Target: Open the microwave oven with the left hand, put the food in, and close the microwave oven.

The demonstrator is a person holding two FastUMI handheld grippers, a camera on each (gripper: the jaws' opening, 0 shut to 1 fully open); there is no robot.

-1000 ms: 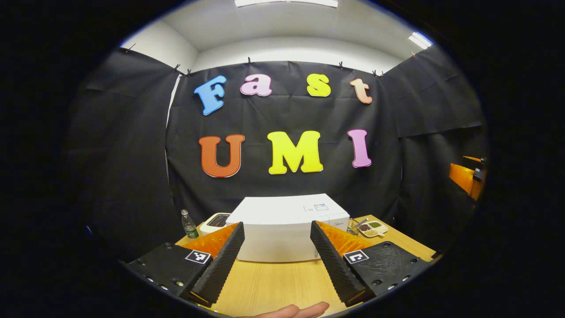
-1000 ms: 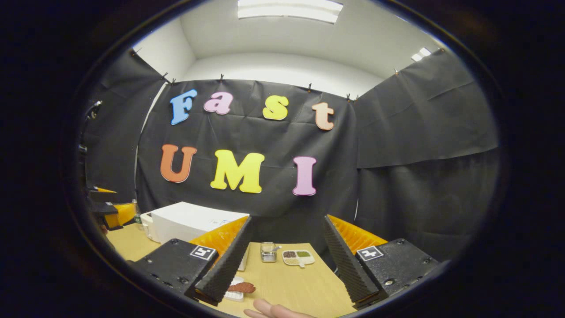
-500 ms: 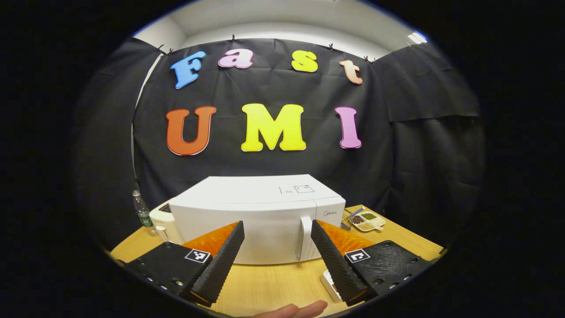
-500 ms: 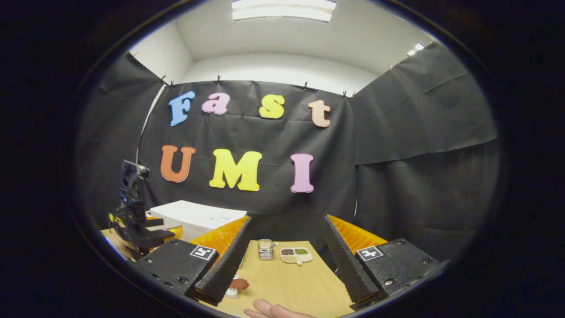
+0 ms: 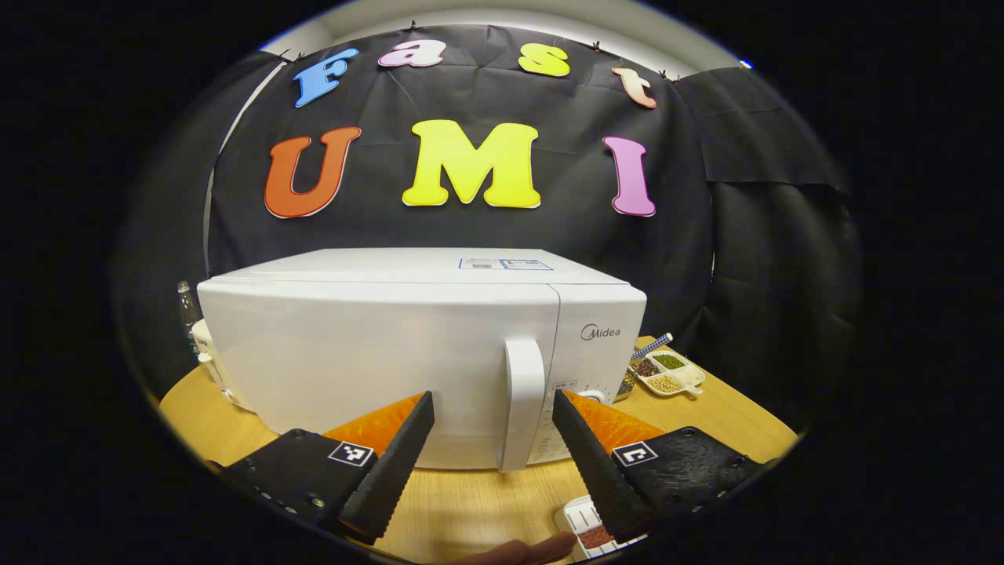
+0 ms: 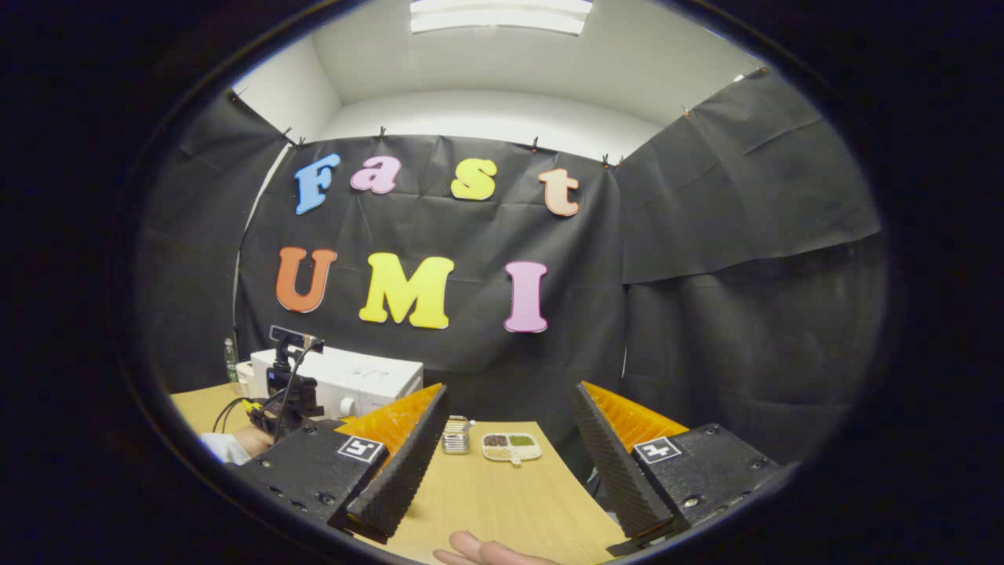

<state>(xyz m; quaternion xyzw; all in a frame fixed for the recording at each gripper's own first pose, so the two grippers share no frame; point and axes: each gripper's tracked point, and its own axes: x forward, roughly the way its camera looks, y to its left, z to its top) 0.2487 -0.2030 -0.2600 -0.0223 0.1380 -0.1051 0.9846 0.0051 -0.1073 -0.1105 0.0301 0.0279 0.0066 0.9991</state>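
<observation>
in the left gripper view the left tongs (image 5: 492, 455) stand wide apart and hold nothing. a fingertip (image 5: 541, 546) shows at the bottom edge between them. just below the right-hand finger of these tongs a small white tray of food (image 5: 587, 526) lies on the wooden tabletop (image 5: 471, 506), partly hidden by that finger. straight ahead, close in front of the tips, stands the white microwave oven (image 5: 408, 345) with its door shut; its upright handle (image 5: 523, 400) rises between the two fingers, nearer the right-hand one, and touches neither. farther off to the right of the tongs a divided dish of grains (image 5: 667, 373) sits on the tabletop. to the left, behind the oven, the top of a bottle (image 5: 185, 302) shows.

in the right gripper view the right tongs (image 6: 506, 459) are also spread wide and empty, with fingertips of a hand (image 6: 486, 549) at the bottom edge. beyond them on the tabletop sit a small metal container (image 6: 455, 436) and the divided dish, side by side. far to the left, the other gripper's camera rig (image 6: 289, 384) stands in front of the oven.
</observation>
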